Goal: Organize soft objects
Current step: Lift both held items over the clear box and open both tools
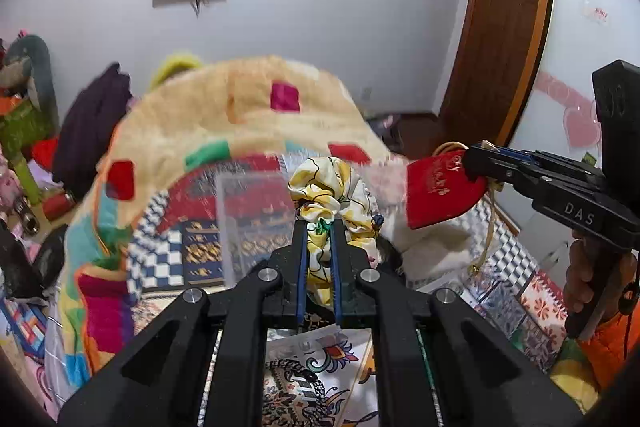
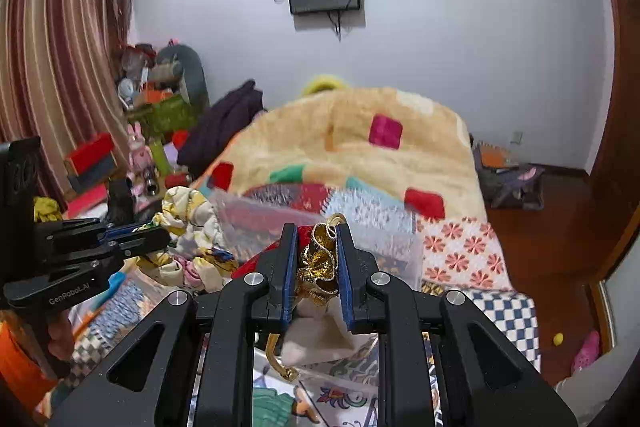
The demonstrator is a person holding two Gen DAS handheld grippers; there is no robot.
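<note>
My left gripper (image 1: 319, 227) is shut on a yellow and white floral scrunchie (image 1: 332, 191) and holds it up above the bed. It also shows in the right wrist view (image 2: 158, 231), with the scrunchie (image 2: 188, 223) at its tip. My right gripper (image 2: 317, 231) is shut on the gathered gold-trimmed neck of a red drawstring pouch (image 2: 320, 255). In the left wrist view the right gripper (image 1: 470, 157) holds the red pouch (image 1: 438, 191) to the right of the scrunchie, its gold cord (image 1: 486, 247) hanging down. A clear plastic box (image 2: 280, 219) lies on the bed ahead of both grippers.
A fluffy beige blanket with coloured squares (image 2: 360, 147) is heaped on the patchwork bedcover (image 2: 460, 251). A white soft item (image 1: 432, 247) lies under the pouch. Cluttered shelves (image 2: 152, 107) and a striped curtain (image 2: 60, 47) stand left, a wooden door (image 1: 504, 27) right.
</note>
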